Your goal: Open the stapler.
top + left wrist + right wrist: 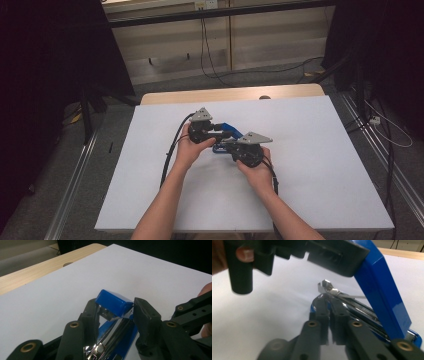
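Dark curtains flank a dim room, and a wooden counter (165, 96) carries one large white sheet (310, 165) that covers nearly all of it. One blue stapler (227, 131) sits near the middle of the sheet, between the two hand-held grippers. From the high view most of it is hidden under the gripper bodies and their grey three-cornered plates, so just a strip of its blue lid and a bit of its base show.

In the left gripper view the stapler's blue lid (113, 302) is tilted up off the base, and its lower end is cut off by the bottom edge. The left hand-held gripper (116, 315) grasps that raised lid, one black jaw on each side of it; the shiny staple channel lies below, partly hidden behind the jaws. In the right gripper view the right hand-held gripper (329, 315) is clenched, its two jaws pressed together low beside the metal staple channel (352, 303). Whether anything thin is pinched between them I cannot tell, since the tips are dark and blurred. The lid (382, 292) rises steeply at the right of that view, with the left gripper's jaw at its top, out of focus.

Two bare forearms come in from the bottom of the high view. The left hand (187, 150) wraps its gripper from below. The right hand (257, 172) holds the other from the near side. Both grippers point inward at the stapler, just beside each other. One black cable trails from each.
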`<state>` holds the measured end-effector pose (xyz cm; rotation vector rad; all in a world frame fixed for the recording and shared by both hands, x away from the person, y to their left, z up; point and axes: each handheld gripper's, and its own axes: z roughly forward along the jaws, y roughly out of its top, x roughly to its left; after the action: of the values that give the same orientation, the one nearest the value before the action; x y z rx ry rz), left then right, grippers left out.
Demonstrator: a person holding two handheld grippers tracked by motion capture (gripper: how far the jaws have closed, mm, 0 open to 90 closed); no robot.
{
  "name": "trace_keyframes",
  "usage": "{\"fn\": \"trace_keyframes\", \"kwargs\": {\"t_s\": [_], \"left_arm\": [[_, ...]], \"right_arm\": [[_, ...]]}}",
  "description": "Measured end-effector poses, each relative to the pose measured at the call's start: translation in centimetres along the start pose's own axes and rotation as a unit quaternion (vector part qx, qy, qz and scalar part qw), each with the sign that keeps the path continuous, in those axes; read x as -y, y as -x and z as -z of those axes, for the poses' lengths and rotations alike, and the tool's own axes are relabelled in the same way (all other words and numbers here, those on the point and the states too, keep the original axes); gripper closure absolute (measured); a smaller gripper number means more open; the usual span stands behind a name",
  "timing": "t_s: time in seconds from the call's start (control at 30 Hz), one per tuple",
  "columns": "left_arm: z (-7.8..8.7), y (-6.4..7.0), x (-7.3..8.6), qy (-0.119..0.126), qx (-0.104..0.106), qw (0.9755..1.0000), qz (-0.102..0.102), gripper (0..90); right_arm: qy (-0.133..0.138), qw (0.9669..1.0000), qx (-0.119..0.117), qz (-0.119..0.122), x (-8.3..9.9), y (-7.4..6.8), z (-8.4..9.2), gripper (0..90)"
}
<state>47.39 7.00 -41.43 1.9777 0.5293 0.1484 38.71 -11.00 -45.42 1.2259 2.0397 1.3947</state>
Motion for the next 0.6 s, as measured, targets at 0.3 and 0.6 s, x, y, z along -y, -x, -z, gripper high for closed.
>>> {"fn": "trace_keyframes", "kwargs": {"t_s": [0.3,0.6], "left_arm": [[-0.1,0.2,-0.1,0.003,-0.006,1.0,0.0,56.7],[-0.1,0.2,-0.1,0.002,-0.002,1.0,0.0,56.6]], "right_arm": [[0.004,0.9996,0.009,-0.027,-0.3,0.8,-1.6,90.0],[0.016,0.9987,0.024,-0.043,-0.3,1.2,-2.4,90.0]]}}
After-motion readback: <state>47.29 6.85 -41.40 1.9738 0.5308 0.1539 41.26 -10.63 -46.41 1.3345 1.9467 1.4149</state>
